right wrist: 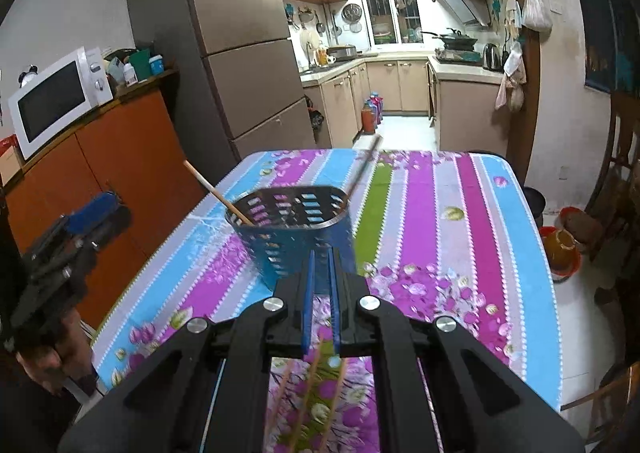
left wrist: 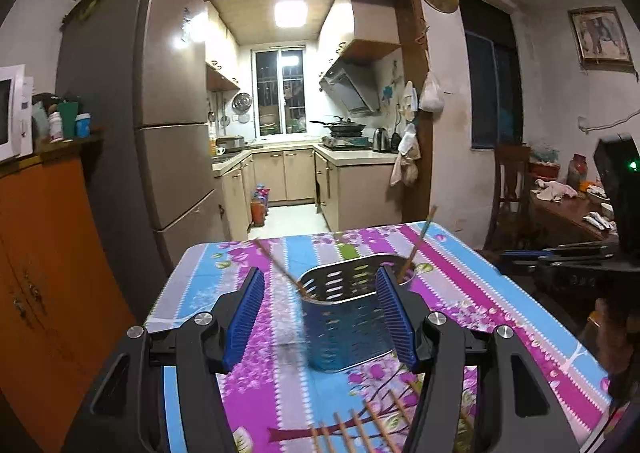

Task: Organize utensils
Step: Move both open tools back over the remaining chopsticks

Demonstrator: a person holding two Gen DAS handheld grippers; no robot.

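Note:
A perforated metal utensil holder (left wrist: 344, 329) (right wrist: 296, 229) stands on the striped floral tablecloth (left wrist: 460, 273) (right wrist: 420, 221). Two chopsticks stick out of it, one (left wrist: 276, 263) (right wrist: 216, 191) leaning left, the other (left wrist: 418, 243) (right wrist: 362, 169) leaning right and blurred. Several more chopsticks (left wrist: 360, 427) (right wrist: 308, 389) lie on the cloth near the front edge. My left gripper (left wrist: 320, 273) (right wrist: 114, 207) is open; in the right wrist view it is off the table's left side, apart from the holder. My right gripper (right wrist: 320, 253) (left wrist: 506, 254) is shut with nothing between its pads, just in front of the holder.
An orange cabinet (right wrist: 120, 157) with a white microwave (right wrist: 56, 97) and a tall fridge (right wrist: 240, 53) stand left of the table. A wooden chair (left wrist: 512, 181) and a cluttered side table (left wrist: 568, 209) are to the right. The kitchen floor (right wrist: 404, 133) lies beyond the far edge.

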